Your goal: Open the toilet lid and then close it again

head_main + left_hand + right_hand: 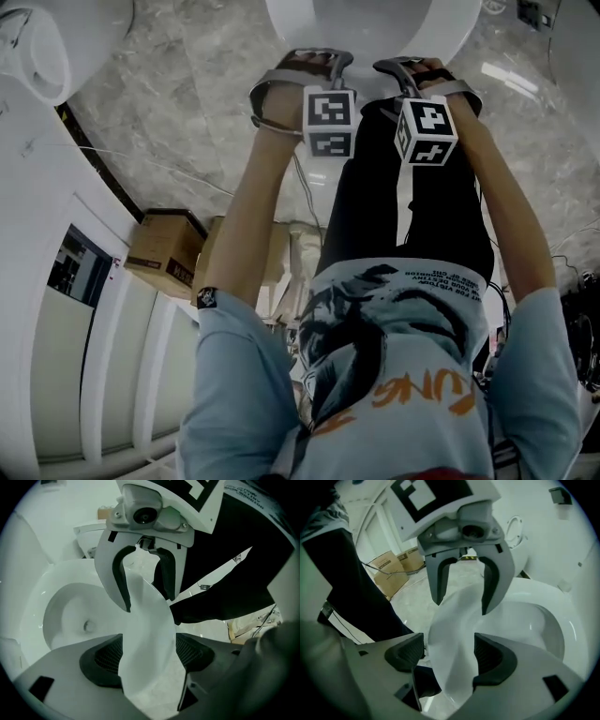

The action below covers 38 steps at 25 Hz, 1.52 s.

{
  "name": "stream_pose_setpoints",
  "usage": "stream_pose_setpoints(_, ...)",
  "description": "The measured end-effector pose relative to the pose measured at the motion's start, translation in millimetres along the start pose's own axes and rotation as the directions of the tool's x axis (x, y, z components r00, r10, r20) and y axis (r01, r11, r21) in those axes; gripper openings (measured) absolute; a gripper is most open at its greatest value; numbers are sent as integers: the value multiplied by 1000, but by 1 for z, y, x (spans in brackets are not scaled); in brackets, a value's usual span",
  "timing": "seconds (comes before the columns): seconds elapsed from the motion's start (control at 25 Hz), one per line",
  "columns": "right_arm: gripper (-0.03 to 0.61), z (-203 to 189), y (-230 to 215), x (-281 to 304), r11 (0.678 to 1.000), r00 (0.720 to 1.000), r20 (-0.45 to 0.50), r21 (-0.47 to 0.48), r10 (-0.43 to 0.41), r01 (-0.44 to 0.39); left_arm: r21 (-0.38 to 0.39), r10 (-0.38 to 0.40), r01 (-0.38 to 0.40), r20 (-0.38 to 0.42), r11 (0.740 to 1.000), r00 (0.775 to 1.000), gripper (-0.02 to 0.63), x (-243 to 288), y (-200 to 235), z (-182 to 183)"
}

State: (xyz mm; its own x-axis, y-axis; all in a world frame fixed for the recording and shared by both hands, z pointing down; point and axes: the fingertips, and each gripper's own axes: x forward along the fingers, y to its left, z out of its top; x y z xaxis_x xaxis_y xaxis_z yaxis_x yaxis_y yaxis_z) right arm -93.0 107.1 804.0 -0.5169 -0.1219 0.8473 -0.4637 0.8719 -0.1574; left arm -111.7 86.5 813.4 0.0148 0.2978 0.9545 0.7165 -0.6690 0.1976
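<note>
The white toilet [375, 21] is at the top of the head view, straight ahead of both hands. Its bowl [70, 616] lies uncovered, and the lid itself I cannot make out. The front rim [150, 620] runs between the jaws of my left gripper [149, 656], which stand wide and do not press on it. My right gripper [449, 657] is likewise open astride the same rim [454, 620], with the bowl [539, 620] to its right. The two grippers [314, 58] [408, 66] hang side by side, each seen open from the other's camera.
The floor [187, 103] is grey marble with a thin cable across it. Cardboard boxes [164, 246] stand by the white wall at the left, and a white fixture [37, 47] fills the top left corner. The person's black trouser legs [403, 206] stand just before the toilet.
</note>
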Motion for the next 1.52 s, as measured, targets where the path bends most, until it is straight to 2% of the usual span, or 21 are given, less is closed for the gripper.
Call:
stream_pose_setpoints(0.12, 367, -8, 3, 18, 998, 998, -67, -66, 14, -18, 26, -6, 6, -8, 1000, 1000, 353, 10, -4, -3)
stream_pose_setpoints(0.2, 370, -14, 1, 24, 998, 995, -101, -67, 4, -11, 36, -17, 17, -12, 999, 1000, 354, 15, -9, -3)
stream_pose_setpoints(0.32, 374, -20, 0, 27, 998, 992, -127, -56, 19, -26, 9, -31, 31, -1, 999, 1000, 354, 24, -14, 0)
stream_pose_setpoints(0.52, 334, -17, 6, 35, 985, 982, -186, -165, 29, -60, -24, -25, 25, 11, 999, 1000, 354, 35, -17, 1)
stream_pose_setpoints(0.68, 324, -18, 10, 33, 980, 975, -219, -186, 36, -77, -38, -15, 15, 16, 999, 1000, 354, 32, -20, 7)
stream_pose_setpoints(0.84, 318, -12, 11, 21, 980, 974, -225, -184, 28, -71, -24, 48, -48, 16, 999, 999, 354, 19, -18, 5)
stream_pose_setpoints(1.04, 311, 7, 15, -6, 982, 981, -190, -168, 48, -81, -1, 145, -145, 26, 989, 989, 354, -8, -17, 1)
stream_pose_setpoints(1.2, 305, 22, 15, -32, 986, 987, -151, -147, 57, -79, 90, 250, -254, 48, 963, 967, 356, -36, -15, 10)
stream_pose_setpoints(1.4, 291, 43, 16, -68, 989, 992, -115, -136, 48, -63, 248, 373, -365, 13, 897, 928, 357, -59, -11, 16)
stream_pose_setpoints(1.52, 273, 56, 11, -92, 992, 996, -84, -129, 2, -13, 247, 431, -421, 14, 873, 902, 351, -93, -1, 19)
